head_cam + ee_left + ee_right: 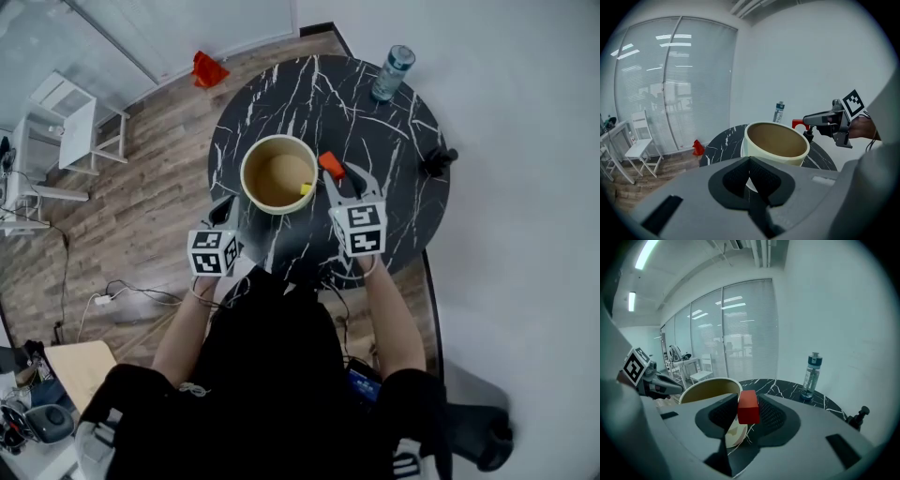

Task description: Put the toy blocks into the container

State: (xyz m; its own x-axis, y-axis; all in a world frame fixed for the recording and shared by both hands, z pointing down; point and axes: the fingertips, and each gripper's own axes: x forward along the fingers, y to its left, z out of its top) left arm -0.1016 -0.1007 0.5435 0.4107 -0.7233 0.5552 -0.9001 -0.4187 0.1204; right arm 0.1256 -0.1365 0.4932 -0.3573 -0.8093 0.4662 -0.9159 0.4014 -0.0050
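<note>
A cream round container [255, 157] stands in the middle of the black marble table [394, 178], with a yellow block [306, 188] inside it. My right gripper [339, 174] is shut on a red block [331, 165] just right of the container's rim. In the right gripper view the red block [748, 404] sits clamped between the pads, with the container [710, 389] to the left behind it. My left gripper [225, 210] hangs at the container's near left, jaws together and empty. From the left gripper view the container [776, 145] lies straight ahead, with the red block [798, 124] beyond its rim.
A water bottle [392, 72] stands at the table's far edge, and a small black stand [437, 161] at its right edge. On the wooden floor to the left are a red object [208, 68], white furniture [66, 122] and cables [122, 292].
</note>
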